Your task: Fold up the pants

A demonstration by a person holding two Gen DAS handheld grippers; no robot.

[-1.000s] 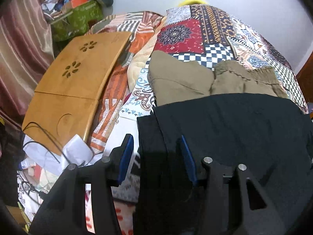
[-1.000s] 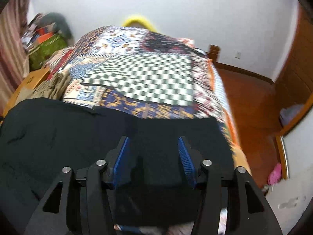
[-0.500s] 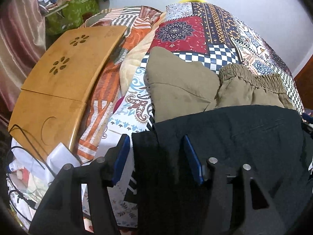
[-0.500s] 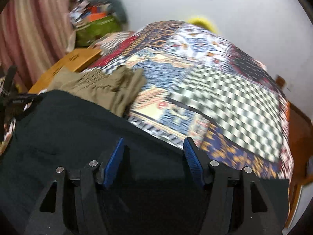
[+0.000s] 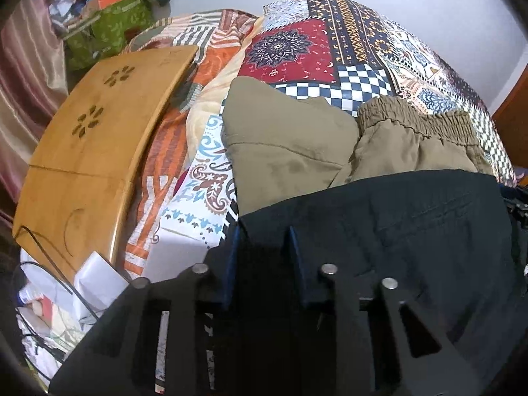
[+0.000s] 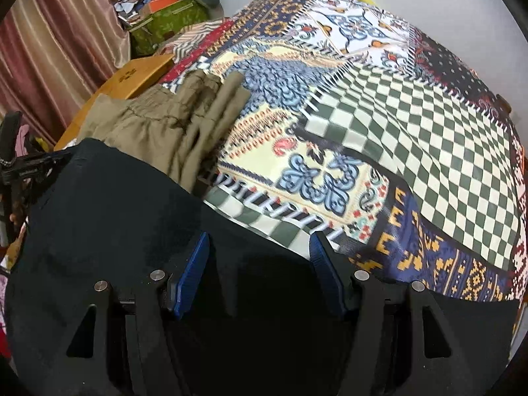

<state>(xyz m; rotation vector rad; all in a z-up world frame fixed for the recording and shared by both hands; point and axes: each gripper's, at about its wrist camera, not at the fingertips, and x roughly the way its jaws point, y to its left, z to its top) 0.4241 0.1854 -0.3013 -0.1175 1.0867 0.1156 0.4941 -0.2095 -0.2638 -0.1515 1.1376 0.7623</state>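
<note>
Bed (image 6: 412, 105): black pants (image 5: 412, 247) lie across its near edge, long axis left-to-right, khaki pants (image 5: 297, 151) just behind. Your left tool (image 5: 262, 264) (jaws just closing) brackets the left corner, grip unclear; right tool (image 6: 260, 274) spread over cloth.

We cannot tell whether the left tool (image 5: 262, 257) pinches the dark cloth pants (image 5: 412, 231); folded khaki trousers (image 6: 158, 125) look blurred, partly covered by them.
</note>
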